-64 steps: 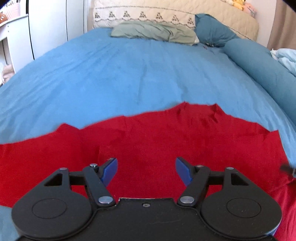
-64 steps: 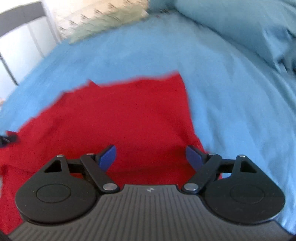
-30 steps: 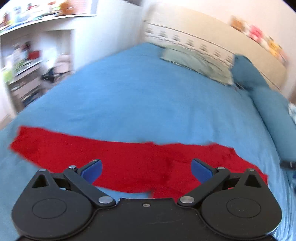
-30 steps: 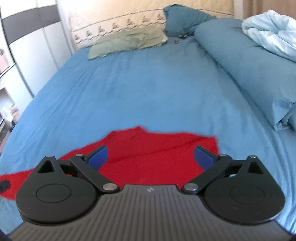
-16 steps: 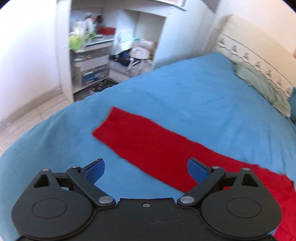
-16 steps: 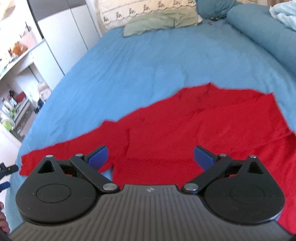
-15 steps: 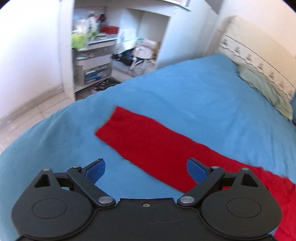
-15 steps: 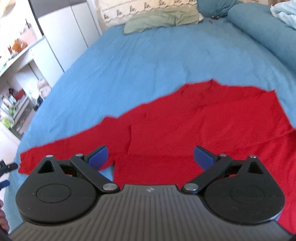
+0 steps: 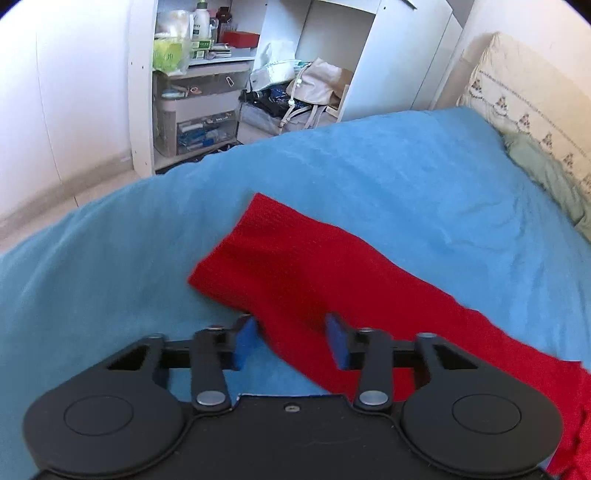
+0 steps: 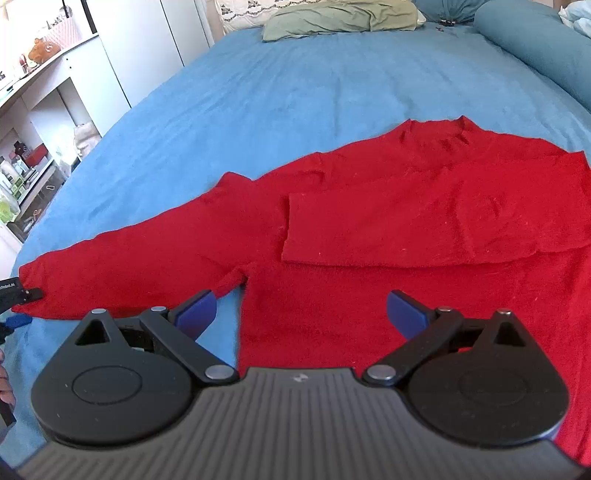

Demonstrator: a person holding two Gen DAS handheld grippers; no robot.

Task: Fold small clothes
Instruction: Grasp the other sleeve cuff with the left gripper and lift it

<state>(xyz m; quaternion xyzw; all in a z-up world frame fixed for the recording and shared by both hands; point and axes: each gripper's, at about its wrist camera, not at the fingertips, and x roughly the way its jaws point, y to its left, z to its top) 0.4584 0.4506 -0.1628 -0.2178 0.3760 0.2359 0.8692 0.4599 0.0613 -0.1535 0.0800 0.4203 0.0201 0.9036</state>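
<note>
On the blue bedspread (image 10: 295,92) lies a red sweater (image 10: 424,206), spread flat, with one sleeve folded across its chest and the other sleeve (image 9: 280,251) stretched out toward the bed's edge. Left gripper (image 9: 291,341): blue fingers (image 9: 243,341) partly closed, straddling the lower edge of the outstretched sleeve near its cuff; whether the pads already pinch the cloth cannot be told, as a gap appears to remain. Right gripper (image 10: 301,312): fingers (image 10: 195,312) spread wide, holding nothing, poised over the sweater's body beside the underarm. Beyond the bed stand white shelves (image 9: 207,74) with clutter; a green pillow (image 10: 340,16) rests at the headboard.
</note>
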